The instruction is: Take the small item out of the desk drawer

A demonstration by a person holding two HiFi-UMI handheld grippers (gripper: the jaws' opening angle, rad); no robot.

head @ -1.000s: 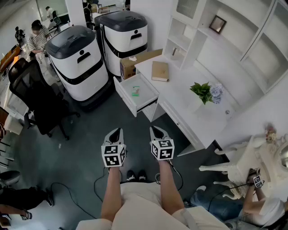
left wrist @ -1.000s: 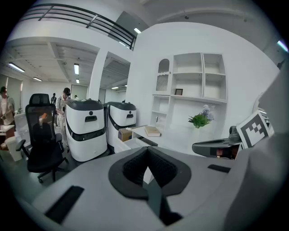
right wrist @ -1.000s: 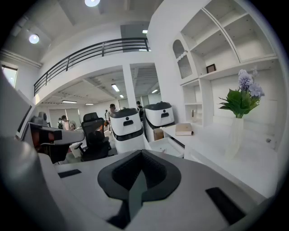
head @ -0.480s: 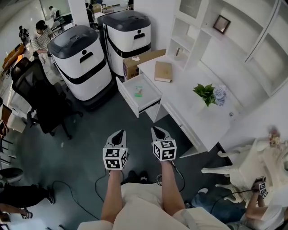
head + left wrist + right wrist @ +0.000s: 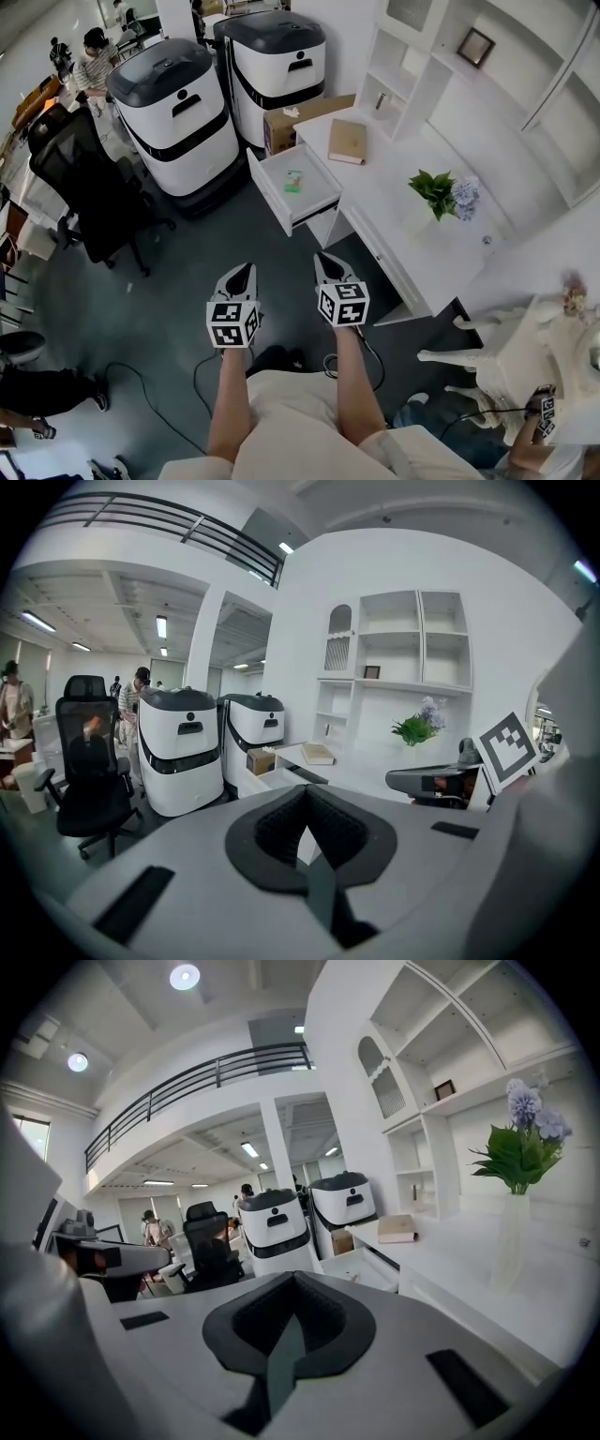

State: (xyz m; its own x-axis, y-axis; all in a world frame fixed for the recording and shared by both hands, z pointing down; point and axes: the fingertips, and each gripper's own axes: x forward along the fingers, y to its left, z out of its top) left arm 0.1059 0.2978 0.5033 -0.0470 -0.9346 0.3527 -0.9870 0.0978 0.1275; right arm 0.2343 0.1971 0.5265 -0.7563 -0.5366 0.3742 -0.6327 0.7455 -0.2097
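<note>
This is the approach step: the drawer (image 5: 281,202) already stands pulled out from the front edge of the white counter (image 5: 394,211), at the far end where a tan book (image 5: 348,141) lies. The small item, a green-printed packet (image 5: 294,180), lies flat on the drawer floor near its middle. The left gripper (image 5: 242,274) and the right gripper (image 5: 325,261) hang side by side over the dark floor, well short of the drawer, both pointing toward it. Both have their fingers together and hold nothing. The next move likely calls for stepping forward, bringing one gripper over the open drawer, parting its fingers and lowering them onto the thin packet, which may be awkward to pinch off a flat base. Only the head view looks down into the drawer and shows the packet plainly. The gripper views see the drawer from low and far, its contents barely readable, but they alone show the finger pads meeting with nothing between
</note>
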